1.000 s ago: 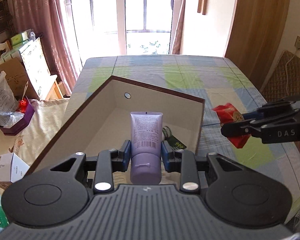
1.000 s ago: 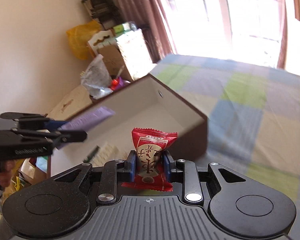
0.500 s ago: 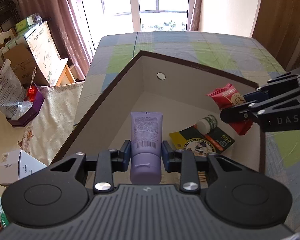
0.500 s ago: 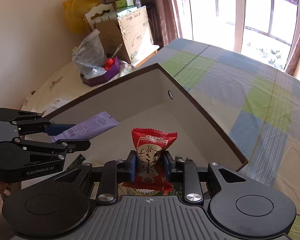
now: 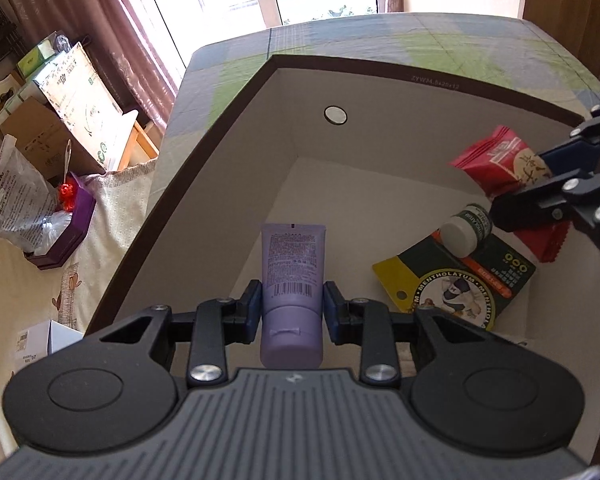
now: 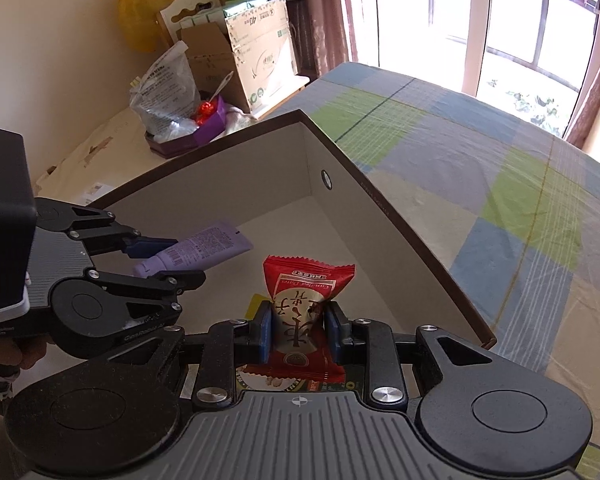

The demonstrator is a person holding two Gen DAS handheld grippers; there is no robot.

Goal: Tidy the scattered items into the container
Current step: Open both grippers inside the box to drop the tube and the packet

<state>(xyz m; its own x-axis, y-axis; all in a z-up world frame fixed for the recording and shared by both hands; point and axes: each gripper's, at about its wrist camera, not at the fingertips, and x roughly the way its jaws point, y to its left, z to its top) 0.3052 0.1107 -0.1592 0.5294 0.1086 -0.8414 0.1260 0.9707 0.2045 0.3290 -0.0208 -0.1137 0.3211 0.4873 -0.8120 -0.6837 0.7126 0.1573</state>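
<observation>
Off the left of the bed sat a cardboard carton (image 5: 66,120) and a purple tray (image 5: 66,226) on a cream cloth. The left gripper (image 5: 292,304) was clamped on a lilac tube (image 5: 293,264), cap toward the camera, held over the open box (image 5: 228,184) on the checked bedspread (image 6: 500,168). On the box floor to the right lay a green-and-yellow Mentholatum card (image 5: 456,284) with a small white-capped bottle (image 5: 466,230) resting on it. Furthest right, above the box interior, the right gripper (image 6: 299,334) was closed on a red snack packet (image 6: 306,312)
</observation>
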